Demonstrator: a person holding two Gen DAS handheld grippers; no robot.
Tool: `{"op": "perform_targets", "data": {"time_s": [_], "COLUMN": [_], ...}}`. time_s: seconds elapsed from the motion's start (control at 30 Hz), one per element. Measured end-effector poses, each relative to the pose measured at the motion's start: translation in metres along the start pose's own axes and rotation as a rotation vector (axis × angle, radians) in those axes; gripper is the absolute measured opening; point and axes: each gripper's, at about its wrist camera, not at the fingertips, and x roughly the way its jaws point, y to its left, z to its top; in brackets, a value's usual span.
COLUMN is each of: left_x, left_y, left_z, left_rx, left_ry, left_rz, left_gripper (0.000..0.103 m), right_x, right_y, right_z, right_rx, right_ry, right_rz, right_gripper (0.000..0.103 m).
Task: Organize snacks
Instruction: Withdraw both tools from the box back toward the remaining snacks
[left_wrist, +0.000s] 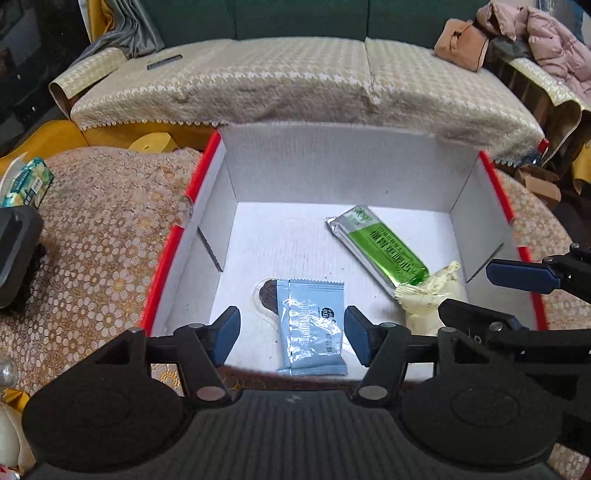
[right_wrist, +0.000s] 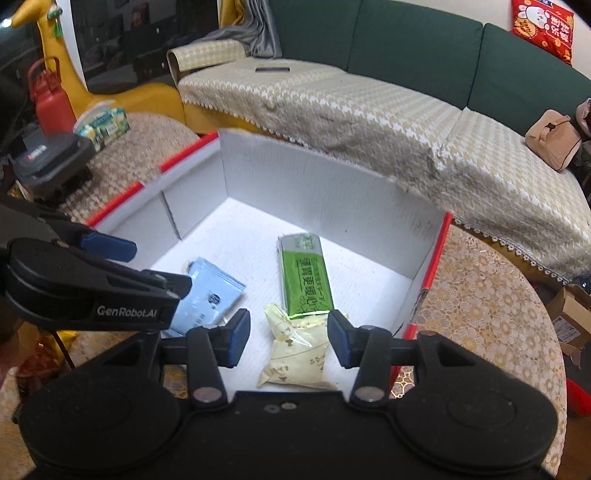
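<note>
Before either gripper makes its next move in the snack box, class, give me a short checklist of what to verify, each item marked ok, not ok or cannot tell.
1. Blue packet lies on the box floor: ok.
2. Left gripper pads clear of the blue packet: ok, a gap shows on both sides.
3. Yellow packet released by right gripper: cannot tell, the pads sit close beside it.
4. Green bar lies flat inside the box: ok.
5. Grippers clear of each other: ok.
</note>
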Motion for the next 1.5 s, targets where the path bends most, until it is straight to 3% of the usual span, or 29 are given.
{"op": "perform_targets", "data": {"time_s": [0.23, 0.43, 0.83, 0.87, 0.9, 0.93, 1.07, 1.23, 1.5], "left_x": [-0.048, -0.089, -0.154, -0.157, -0.160, -0.163, -0.170, -0.168, -0.143], "left_y": [0.003, 0.006, 0.030, 0.034, 0.038, 0.042, 0.058, 0.074, 0.085], "left_z": [-0.008, -0.024, -0.083, -0.088, -0.094, -0.100, -0.126, -0.162, -0.200], "left_rx": [-0.004, -0.008, -0.046, -0.055, -0.068, -0.079, -0.120, -0.169, -0.118], "left_ry": [-0.060, -0.116, -0.185, -0.189, -0.191, -0.192, -0.195, -0.184, -0.109], "left_rz": [-0.019, -0.028, -0.045, -0.043, -0.041, -0.036, -0.010, 0.017, -0.017], "left_gripper": [0.063, 0.070, 0.077, 0.078, 0.078, 0.078, 0.084, 0.085, 0.085], "right_x": [-0.038, -0.071, -0.118, -0.121, -0.124, -0.128, -0.136, -0.134, -0.112], "right_y": [0.004, 0.013, 0.045, 0.048, 0.052, 0.055, 0.069, 0.085, 0.095], "right_z": [-0.003, -0.010, -0.041, -0.044, -0.047, -0.051, -0.063, -0.083, -0.102], "right_rx": [0.025, 0.030, 0.018, 0.012, 0.005, -0.004, -0.040, -0.070, -0.115], "right_ry": [-0.052, -0.096, -0.133, -0.140, -0.156, -0.176, -0.187, -0.163, -0.090], "right_rz": [0.010, 0.028, 0.092, 0.095, 0.092, 0.090, 0.110, 0.157, 0.178], "right_gripper": [0.049, 0.053, 0.059, 0.072, 0.094, 0.101, 0.102, 0.103, 0.103]}}
